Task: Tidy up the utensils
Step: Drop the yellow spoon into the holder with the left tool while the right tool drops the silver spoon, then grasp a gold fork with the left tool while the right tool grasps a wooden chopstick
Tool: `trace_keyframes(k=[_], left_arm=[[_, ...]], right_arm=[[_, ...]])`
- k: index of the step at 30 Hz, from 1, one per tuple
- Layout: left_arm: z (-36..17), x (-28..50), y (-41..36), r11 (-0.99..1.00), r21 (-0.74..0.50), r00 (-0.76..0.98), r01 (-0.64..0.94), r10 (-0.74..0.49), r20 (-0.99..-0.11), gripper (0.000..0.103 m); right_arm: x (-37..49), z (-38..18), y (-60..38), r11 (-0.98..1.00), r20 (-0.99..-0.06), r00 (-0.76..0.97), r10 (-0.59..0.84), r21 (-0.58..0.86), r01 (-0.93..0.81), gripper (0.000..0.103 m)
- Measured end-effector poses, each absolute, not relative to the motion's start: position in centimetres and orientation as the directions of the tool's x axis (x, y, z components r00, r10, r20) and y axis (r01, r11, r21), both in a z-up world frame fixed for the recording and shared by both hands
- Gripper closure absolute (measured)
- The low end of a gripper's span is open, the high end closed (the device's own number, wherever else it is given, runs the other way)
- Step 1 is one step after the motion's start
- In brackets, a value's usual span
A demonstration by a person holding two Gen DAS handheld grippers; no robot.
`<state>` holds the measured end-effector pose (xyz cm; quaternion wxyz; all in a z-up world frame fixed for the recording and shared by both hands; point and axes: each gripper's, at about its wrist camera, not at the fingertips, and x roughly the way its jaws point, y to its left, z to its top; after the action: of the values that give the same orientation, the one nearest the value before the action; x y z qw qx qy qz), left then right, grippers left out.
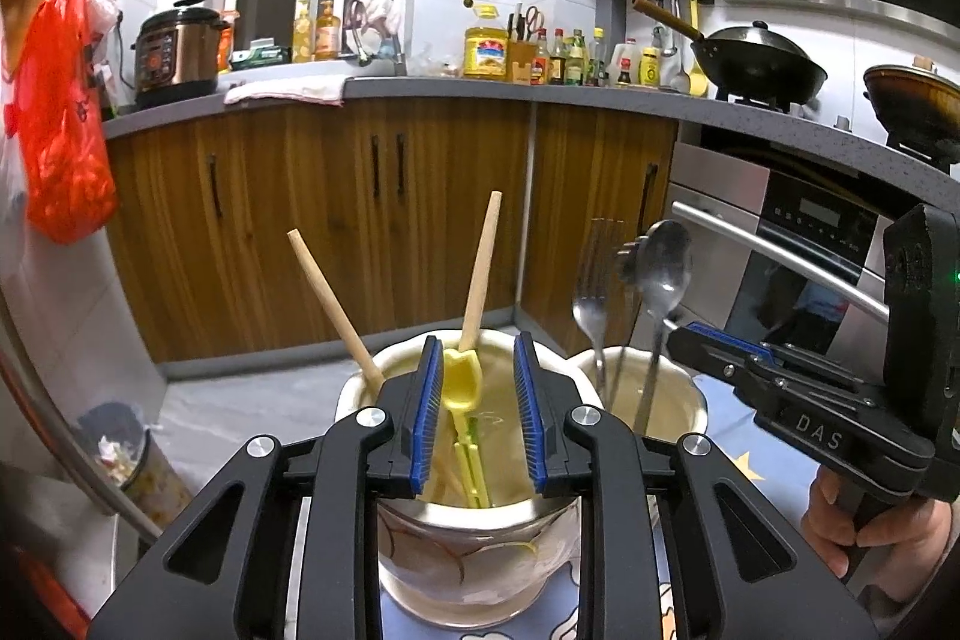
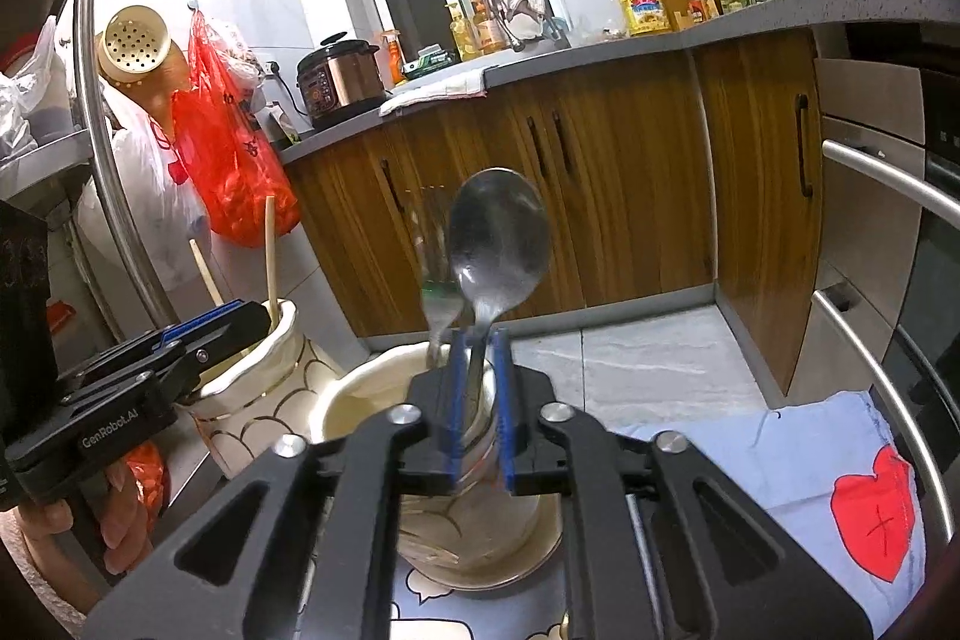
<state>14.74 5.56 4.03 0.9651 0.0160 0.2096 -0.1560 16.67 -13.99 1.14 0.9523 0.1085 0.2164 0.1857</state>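
Two ceramic holders stand side by side on a patterned cloth [image 2: 780, 436]. The left gripper [image 1: 477, 418] hangs over the left holder [image 1: 468, 562] with its fingers parted wide; a yellow utensil [image 1: 462, 385] stands between them, close to the left pad, and actual contact cannot be confirmed. Two wooden sticks [image 1: 336, 307] lean in the same holder. The right gripper [image 2: 480, 400] is closed narrowly about the handle of a metal spoon [image 2: 501, 244], bowl end up, over the right holder [image 2: 360, 400], which also contains a fork [image 1: 591, 307].

Risks, as judged: the spoon is pinched low on a thin, smooth handle, so it may pivot or slip if swung. The two grippers work near each other, and a sideways move could tip a holder. The leaning sticks could be knocked by the left fingers on withdrawal.
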Motion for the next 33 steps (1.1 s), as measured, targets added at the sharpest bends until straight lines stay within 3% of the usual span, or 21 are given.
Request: trace_keyframes(k=[1, 5, 7, 10, 12, 16, 18, 25, 33], left_arm=[[4.0, 14.7, 5.5, 0.951, -0.035, 0.863, 0.309, -0.295, -0.41, 0.077], [4.1, 14.6, 5.4, 0.952, -0.031, 0.865, 0.303, -0.289, -0.411, 0.072], [4.4, 14.5, 5.3, 0.957, -0.02, 0.871, 0.291, -0.273, -0.41, 0.071], [5.2, 13.6, 5.2, 0.963, -0.014, 0.881, 0.269, -0.251, -0.402, 0.054], [6.0, 12.8, 5.1, 0.966, -0.019, 0.889, 0.259, -0.246, -0.387, 0.032], [6.9, 10.9, 4.5, 0.972, -0.011, 0.892, 0.236, -0.221, -0.395, 0.022], [7.1, 10.0, 3.9, 0.973, -0.004, 0.885, 0.23, -0.211, -0.415, 0.015], [6.4, 7.3, 0.2, 0.964, 0.028, 0.84, 0.266, -0.218, -0.497, 0.013], [2.4, 6.5, -4.1, 0.934, -0.003, 0.759, 0.357, -0.292, -0.583, 0.012]], right_arm=[[16.7, 1.1, -14.0, 0.906, -0.371, 0.837, 0.403, 0.29, -0.308, 0.075], [16.3, 1.4, -14.2, 0.907, -0.366, 0.84, 0.402, 0.285, -0.31, 0.074], [15.9, 1.6, -14.4, 0.905, -0.366, 0.838, 0.405, 0.289, -0.312, 0.066], [15.0, 2.4, -15.1, 0.899, -0.362, 0.834, 0.417, 0.297, -0.32, 0.054], [14.1, 3.0, -15.8, 0.903, -0.365, 0.836, 0.411, 0.289, -0.318, 0.048], [12.3, 3.9, -17.4, 0.907, -0.378, 0.834, 0.401, 0.29, -0.304, 0.03], [11.4, 3.9, -18.5, 0.908, -0.396, 0.827, 0.4, 0.294, -0.298, 0.025], [8.8, 2.7, -21.5, 0.936, -0.468, 0.816, 0.34, 0.252, -0.246, 0.011], [8.7, -1.1, -23.8, 0.959, -0.578, 0.768, 0.276, 0.216, -0.182, 0.012]])
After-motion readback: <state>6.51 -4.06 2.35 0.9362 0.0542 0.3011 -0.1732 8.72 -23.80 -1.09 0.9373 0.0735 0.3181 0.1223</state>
